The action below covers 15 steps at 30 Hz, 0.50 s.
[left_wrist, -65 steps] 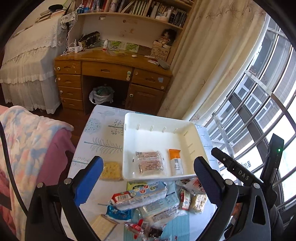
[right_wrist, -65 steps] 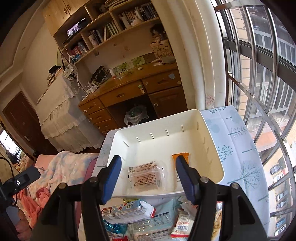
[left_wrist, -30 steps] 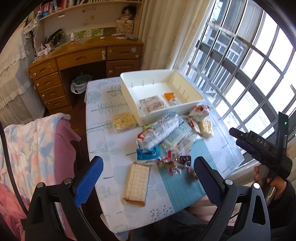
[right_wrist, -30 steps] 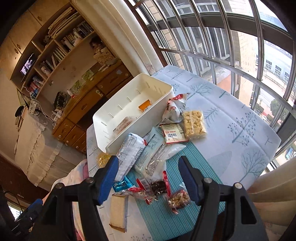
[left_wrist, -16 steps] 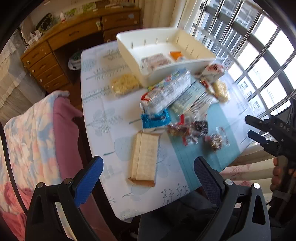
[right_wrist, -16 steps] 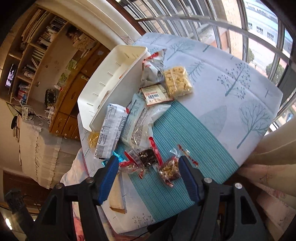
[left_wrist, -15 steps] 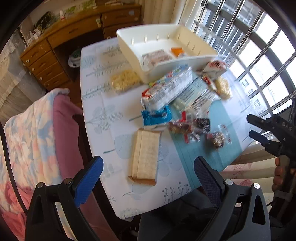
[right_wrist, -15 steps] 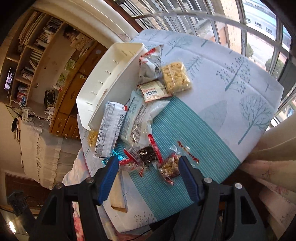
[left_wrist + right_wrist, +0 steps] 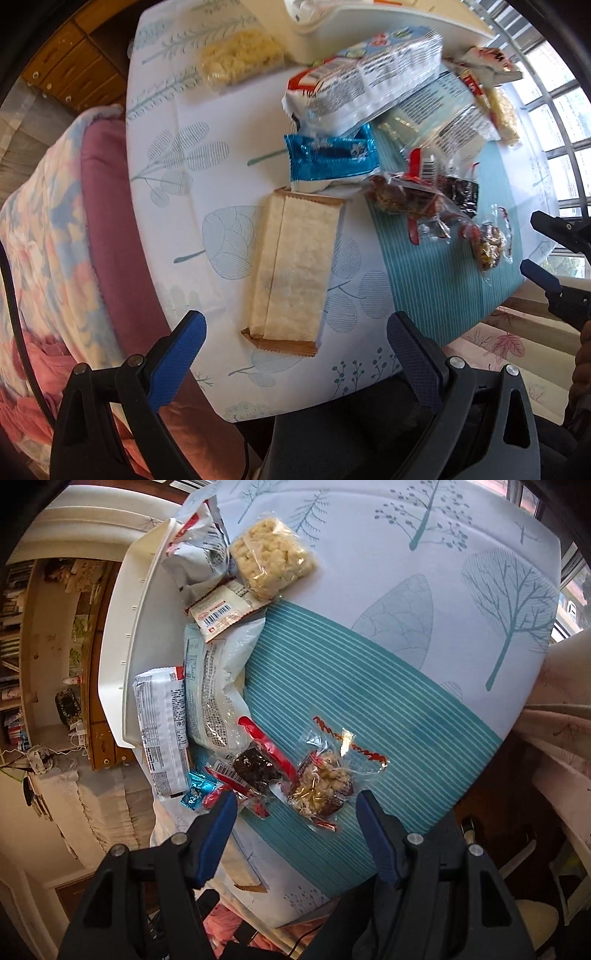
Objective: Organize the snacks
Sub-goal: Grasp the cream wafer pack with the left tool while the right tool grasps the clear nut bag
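One white bin (image 9: 122, 635) sits on the table (image 9: 424, 602), at ten o'clock in the right wrist view. Two clear packs of pale puffed pieces show: one (image 9: 240, 61) at twelve o'clock in the left wrist view, one (image 9: 273, 559) beside the bin. There is one long tan wafer pack (image 9: 295, 273), one blue foil packet (image 9: 332, 160), and one white biscuit sleeve (image 9: 362, 81). Three small red-trimmed clear sweets (image 9: 321, 782) lie together. Two grippers, four blue fingers (image 9: 177, 358).
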Motion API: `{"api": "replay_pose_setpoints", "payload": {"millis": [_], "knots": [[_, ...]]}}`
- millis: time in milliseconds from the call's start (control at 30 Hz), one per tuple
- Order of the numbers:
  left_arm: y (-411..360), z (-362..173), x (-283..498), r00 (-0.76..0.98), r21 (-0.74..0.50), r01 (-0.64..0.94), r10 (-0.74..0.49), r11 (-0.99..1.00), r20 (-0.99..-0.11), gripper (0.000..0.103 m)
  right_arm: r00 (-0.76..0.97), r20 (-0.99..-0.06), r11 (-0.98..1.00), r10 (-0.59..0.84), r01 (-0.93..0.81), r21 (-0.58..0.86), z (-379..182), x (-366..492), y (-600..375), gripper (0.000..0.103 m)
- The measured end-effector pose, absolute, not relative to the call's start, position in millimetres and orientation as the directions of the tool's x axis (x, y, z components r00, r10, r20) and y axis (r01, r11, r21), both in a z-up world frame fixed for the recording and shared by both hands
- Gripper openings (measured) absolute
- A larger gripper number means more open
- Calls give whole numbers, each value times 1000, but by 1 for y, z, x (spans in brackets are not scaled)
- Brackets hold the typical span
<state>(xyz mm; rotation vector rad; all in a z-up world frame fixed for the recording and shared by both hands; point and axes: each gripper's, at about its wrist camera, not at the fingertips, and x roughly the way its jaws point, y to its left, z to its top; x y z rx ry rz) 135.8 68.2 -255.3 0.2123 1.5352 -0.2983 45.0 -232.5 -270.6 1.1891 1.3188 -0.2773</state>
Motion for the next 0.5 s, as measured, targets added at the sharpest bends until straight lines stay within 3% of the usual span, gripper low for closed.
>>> {"api": "replay_pose_setpoints", "payload": {"millis": [500], "knots": [[54, -314, 188, -183, -38, 262, 11, 964, -983, 98, 96, -851, 348, 516, 885, 310, -319, 76, -237, 67]]}}
